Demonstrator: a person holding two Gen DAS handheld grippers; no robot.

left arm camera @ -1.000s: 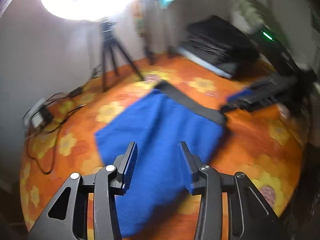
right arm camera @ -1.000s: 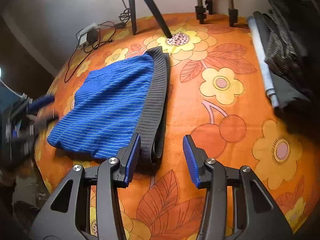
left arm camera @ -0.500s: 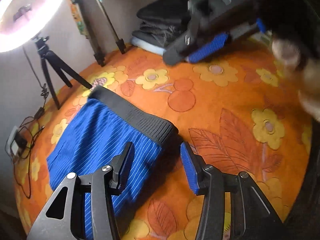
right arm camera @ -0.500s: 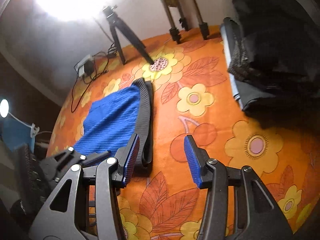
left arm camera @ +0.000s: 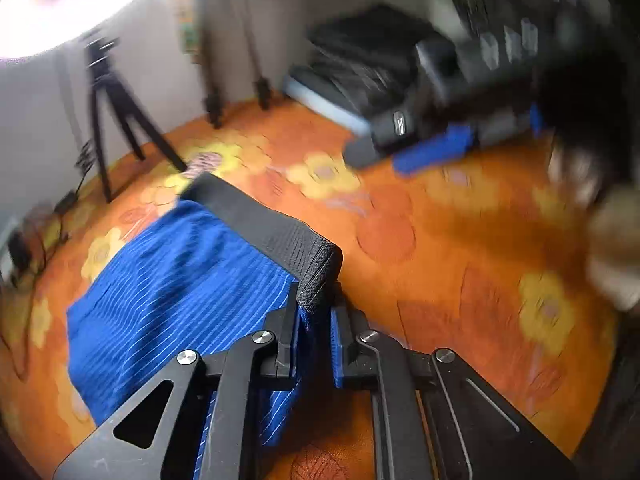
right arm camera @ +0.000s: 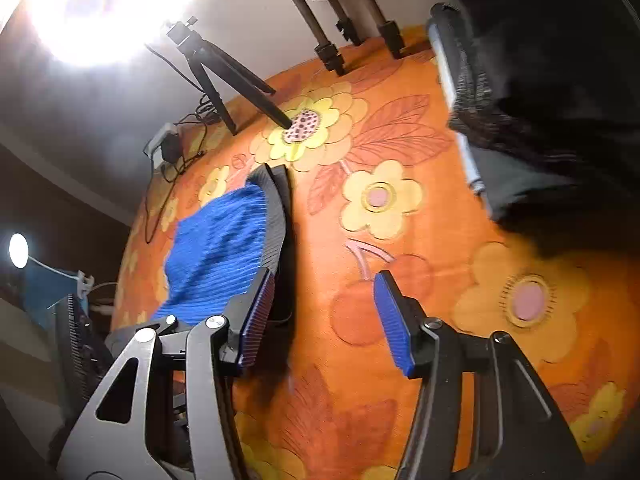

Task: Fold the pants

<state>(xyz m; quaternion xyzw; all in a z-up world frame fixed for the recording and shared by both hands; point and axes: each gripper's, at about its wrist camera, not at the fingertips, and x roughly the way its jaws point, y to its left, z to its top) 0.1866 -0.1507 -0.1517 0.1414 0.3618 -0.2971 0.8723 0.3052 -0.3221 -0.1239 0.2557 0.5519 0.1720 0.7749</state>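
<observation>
Ring light (right arm camera: 92, 4) blows out upper left, both views; left-wrist view motion-blurred, esp. right side; fisheye bends edges; corners dark.

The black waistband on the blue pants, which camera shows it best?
The left wrist view: the waistband fills the middle, with its ribbed corner pinched in the left gripper. The right wrist view shows the same waistband smaller, edge-on beside the blue pants, while the right gripper hovers with open jaws.
</observation>
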